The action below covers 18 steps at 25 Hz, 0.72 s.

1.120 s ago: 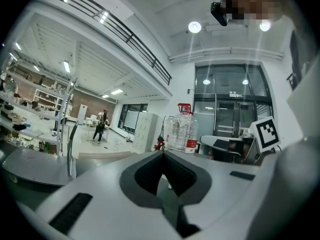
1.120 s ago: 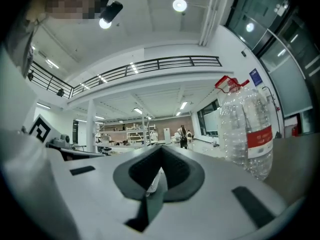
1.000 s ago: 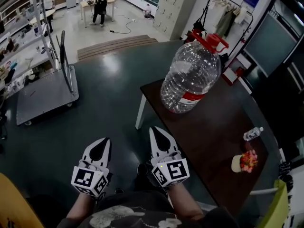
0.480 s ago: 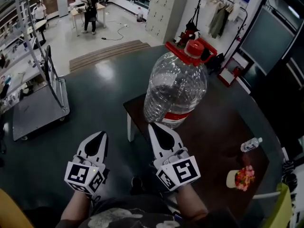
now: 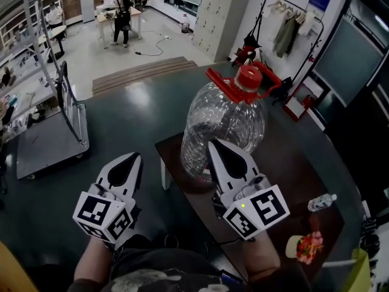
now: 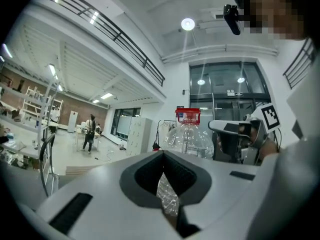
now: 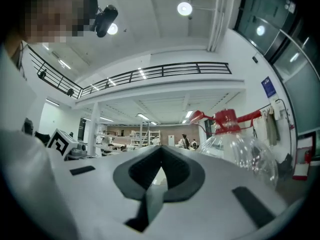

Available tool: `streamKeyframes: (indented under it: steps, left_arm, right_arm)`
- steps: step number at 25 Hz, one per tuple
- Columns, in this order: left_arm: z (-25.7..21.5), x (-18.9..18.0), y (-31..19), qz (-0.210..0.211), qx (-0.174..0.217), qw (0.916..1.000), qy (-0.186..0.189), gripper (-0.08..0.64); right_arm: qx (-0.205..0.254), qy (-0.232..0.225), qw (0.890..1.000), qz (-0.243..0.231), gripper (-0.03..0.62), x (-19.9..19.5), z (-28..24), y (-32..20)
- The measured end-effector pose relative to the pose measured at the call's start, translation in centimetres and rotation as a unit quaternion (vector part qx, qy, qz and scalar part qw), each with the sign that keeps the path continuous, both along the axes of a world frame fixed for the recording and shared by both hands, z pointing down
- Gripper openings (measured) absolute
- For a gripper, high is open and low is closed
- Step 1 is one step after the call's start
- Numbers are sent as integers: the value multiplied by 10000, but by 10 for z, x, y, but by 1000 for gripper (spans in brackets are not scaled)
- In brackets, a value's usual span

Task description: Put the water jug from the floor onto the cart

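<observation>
The water jug (image 5: 222,123), clear plastic with a red cap and red handle, stands upright on the near corner of a dark table (image 5: 292,163). It also shows in the left gripper view, where the jug (image 6: 189,136) is ahead and to the right. My right gripper (image 5: 216,143) is shut and empty, its tip just in front of the jug's lower side; in the right gripper view the jug (image 7: 240,144) lies right of the jaws (image 7: 161,149). My left gripper (image 5: 132,158) is shut and empty over the floor, left of the table. The grey flat cart (image 5: 48,142) stands at the far left.
A small bottle (image 5: 321,202) and a flower pot (image 5: 307,245) sit on the table's right part. Lockers (image 5: 216,11) and a coat rack (image 5: 285,17) stand behind. People (image 5: 121,8) stand at a far table. Dark open floor lies between me and the cart.
Both grippers have risen and come forward toward the jug. The right gripper's tip now lies against the jug's lower side in the head view. The jug stays on the table.
</observation>
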<state>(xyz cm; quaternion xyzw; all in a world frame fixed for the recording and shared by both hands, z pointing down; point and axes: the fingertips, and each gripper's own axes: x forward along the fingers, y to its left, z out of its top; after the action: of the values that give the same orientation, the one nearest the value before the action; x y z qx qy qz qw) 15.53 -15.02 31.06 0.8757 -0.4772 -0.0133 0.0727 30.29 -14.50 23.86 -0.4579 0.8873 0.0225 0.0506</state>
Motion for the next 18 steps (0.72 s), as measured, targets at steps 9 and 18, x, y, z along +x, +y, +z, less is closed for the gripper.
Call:
streamKeyframes:
  steps: [9, 18]
  left_arm:
    - [-28, 0, -54, 562, 462, 9973, 9, 8]
    - [-31, 29, -100, 1335, 620, 9891, 32, 8]
  right_arm:
    - [212, 354, 9978, 513, -8, 17, -44, -17]
    - [-31, 1397, 9885, 583, 68, 45, -93, -64]
